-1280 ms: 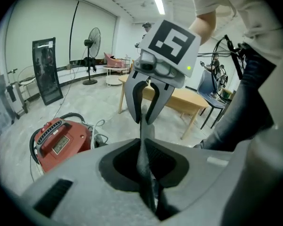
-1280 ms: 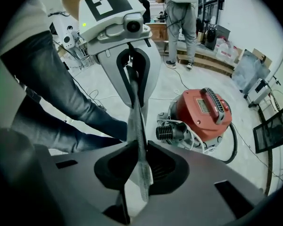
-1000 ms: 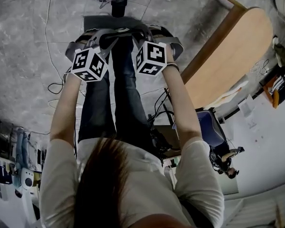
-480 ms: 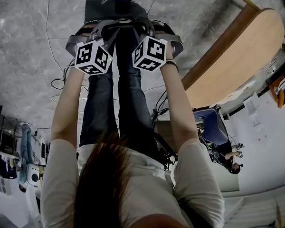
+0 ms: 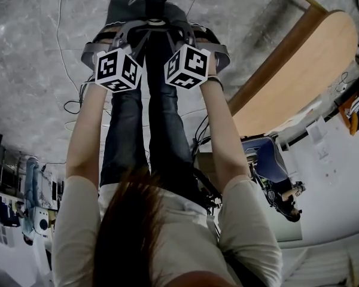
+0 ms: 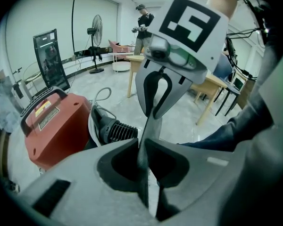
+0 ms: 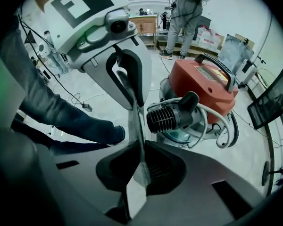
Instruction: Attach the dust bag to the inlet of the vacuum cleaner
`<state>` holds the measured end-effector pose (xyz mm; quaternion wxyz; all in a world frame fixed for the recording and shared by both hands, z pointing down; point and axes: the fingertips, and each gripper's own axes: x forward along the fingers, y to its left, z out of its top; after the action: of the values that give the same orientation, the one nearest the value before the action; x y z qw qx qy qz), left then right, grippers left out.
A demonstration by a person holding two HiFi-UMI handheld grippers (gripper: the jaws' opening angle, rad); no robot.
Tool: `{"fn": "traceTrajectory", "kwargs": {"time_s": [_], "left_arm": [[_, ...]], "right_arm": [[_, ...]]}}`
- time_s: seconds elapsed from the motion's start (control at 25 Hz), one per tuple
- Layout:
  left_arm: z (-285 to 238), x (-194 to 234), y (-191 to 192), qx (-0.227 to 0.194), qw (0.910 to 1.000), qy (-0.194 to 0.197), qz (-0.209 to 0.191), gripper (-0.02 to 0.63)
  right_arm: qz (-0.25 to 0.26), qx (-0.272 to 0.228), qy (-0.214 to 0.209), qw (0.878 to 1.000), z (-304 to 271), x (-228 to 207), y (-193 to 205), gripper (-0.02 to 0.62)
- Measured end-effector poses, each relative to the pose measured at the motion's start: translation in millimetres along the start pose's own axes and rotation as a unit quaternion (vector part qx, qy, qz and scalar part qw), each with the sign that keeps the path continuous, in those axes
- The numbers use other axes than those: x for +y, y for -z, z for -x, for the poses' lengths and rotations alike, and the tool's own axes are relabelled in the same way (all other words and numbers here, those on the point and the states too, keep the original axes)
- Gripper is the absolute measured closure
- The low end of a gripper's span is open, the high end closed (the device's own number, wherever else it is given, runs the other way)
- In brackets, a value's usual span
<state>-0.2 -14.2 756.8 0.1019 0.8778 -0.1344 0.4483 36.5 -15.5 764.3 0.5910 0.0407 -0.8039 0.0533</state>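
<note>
With left gripper [image 6: 142, 147] and right gripper [image 7: 140, 150] both pinching the dust bag [image 7: 133, 112] taut between them, lower evenly toward the ribbed inlet [image 7: 166, 117] ahead.

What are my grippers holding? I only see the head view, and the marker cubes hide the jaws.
Observer: The left gripper view shows the left gripper shut on the thin grey dust bag.
Operator: And the right?
Observer: The right gripper has just been closing and pinches the same bag.
Operator: Is the bag on yet?
Observer: No, the black ribbed inlet on the red vacuum cleaner is bare, beyond the bag.
</note>
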Motion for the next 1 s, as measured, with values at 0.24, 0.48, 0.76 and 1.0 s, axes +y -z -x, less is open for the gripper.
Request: {"fn": "traceTrajectory", "kwargs": {"time_s": [0.24, 0.48, 0.76, 1.0], "left_arm": [[1, 12, -2, -0.005, 0.9999, -0.009, 0.003, 0.561], [-1, 17, -2, -0.006, 0.9999, -0.010, 0.008, 0.561], [-2, 24, -2, 0.006, 0.9999, -0.014, -0.004, 0.560], [-1, 33, -2, 0.018, 0.9994, -0.011, -0.028, 0.546]], "right_arm": [[-0.010, -0.004, 0.015, 1.000, 2, -12, -5, 0.565], [-0.010, -0.002, 0.016, 1.000, 0, -17, -5, 0.565], [-0.019, -0.005, 0.013, 1.000, -1, -21, -7, 0.565], [-0.055, -0.023, 0.011, 0.998, -2, -24, -10, 0.563]]}}
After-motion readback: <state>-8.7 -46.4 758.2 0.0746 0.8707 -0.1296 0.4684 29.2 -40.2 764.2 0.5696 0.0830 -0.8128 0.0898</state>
